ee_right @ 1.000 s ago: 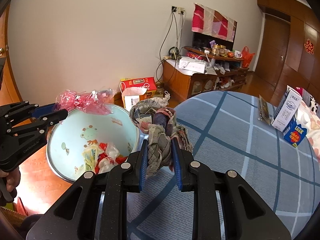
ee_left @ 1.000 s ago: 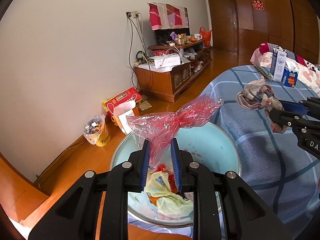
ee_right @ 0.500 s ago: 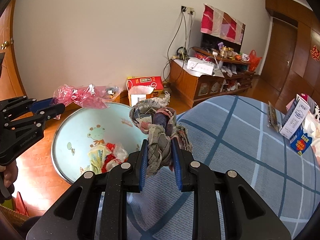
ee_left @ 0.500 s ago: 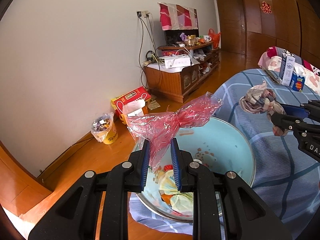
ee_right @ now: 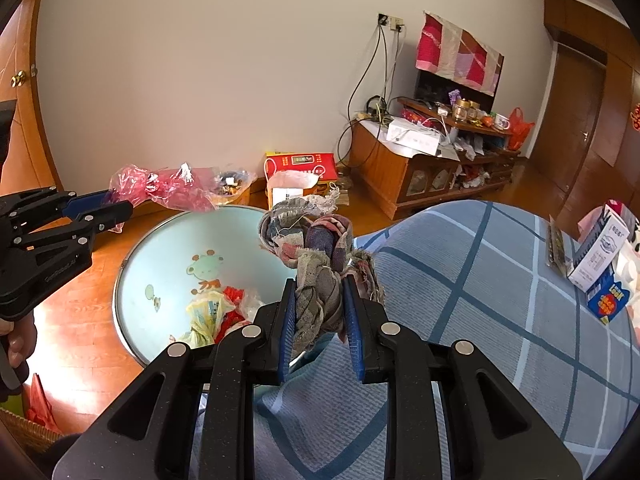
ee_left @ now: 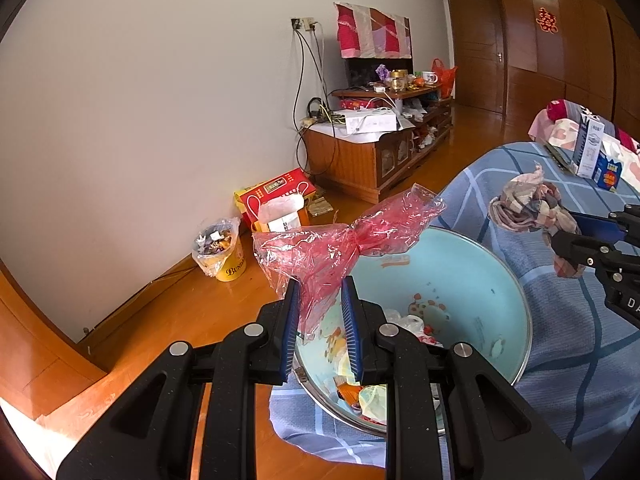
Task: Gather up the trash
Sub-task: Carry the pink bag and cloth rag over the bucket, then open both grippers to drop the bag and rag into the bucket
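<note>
The left tongs [ee_left: 320, 312] fill the lower middle of the left wrist view, black arms reaching up the frame to two blue-padded fingers [ee_left: 291, 320] drawn close together and clamped on something held between them. In the right wrist view the same tongs enter from the left edge, pointing right and held level, with the person's left hand [ee_right: 16, 350] gripping the handle at the lower left of the frame. The right tongs [ee_right: 319, 320] sit in the lower middle of the right wrist view, fingers likewise pinched on a held item. In the left wrist view they enter at the right edge, pointing left.
</note>
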Demonstrator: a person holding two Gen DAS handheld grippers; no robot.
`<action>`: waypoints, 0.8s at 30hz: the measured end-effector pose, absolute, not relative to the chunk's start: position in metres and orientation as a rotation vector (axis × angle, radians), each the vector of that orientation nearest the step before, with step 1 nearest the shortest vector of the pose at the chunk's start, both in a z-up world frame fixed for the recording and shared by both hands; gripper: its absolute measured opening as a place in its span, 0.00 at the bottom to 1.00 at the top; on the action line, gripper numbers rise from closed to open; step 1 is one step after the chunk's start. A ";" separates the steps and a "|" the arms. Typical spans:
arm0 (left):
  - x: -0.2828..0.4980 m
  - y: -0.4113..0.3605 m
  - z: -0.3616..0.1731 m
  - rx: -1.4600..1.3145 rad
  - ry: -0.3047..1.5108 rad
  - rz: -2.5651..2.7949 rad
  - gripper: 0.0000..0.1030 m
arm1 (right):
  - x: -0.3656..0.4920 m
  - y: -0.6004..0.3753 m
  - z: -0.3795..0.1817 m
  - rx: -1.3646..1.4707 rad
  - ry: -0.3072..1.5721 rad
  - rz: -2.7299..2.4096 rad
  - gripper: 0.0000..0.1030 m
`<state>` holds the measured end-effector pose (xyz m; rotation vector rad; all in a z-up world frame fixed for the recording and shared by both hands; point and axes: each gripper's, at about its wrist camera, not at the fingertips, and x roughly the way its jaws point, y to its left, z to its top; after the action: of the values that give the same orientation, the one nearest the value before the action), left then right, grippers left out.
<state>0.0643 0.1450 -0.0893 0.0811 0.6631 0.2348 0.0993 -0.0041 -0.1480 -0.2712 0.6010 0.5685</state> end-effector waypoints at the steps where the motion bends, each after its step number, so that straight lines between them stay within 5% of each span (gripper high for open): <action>1: 0.064 0.145 -0.089 0.080 0.663 0.236 0.20 | 0.099 -0.004 -0.148 -0.272 0.601 0.570 0.23; 11: 0.065 0.145 -0.088 0.070 0.659 0.241 0.22 | 0.100 0.004 -0.148 -0.280 0.603 0.592 0.24; 18: 0.063 0.144 -0.086 0.060 0.650 0.237 0.39 | 0.099 0.004 -0.148 -0.271 0.595 0.615 0.34; 19: 0.063 0.143 -0.086 0.060 0.647 0.239 0.47 | 0.099 0.004 -0.147 -0.268 0.592 0.614 0.36; 24: 0.061 0.142 -0.084 0.056 0.638 0.235 0.61 | 0.097 -0.002 -0.142 -0.245 0.575 0.605 0.53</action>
<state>0.0613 0.1417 -0.0835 0.0559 0.6381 0.2354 0.0974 -0.0016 -0.1422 -0.2448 0.5753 0.6051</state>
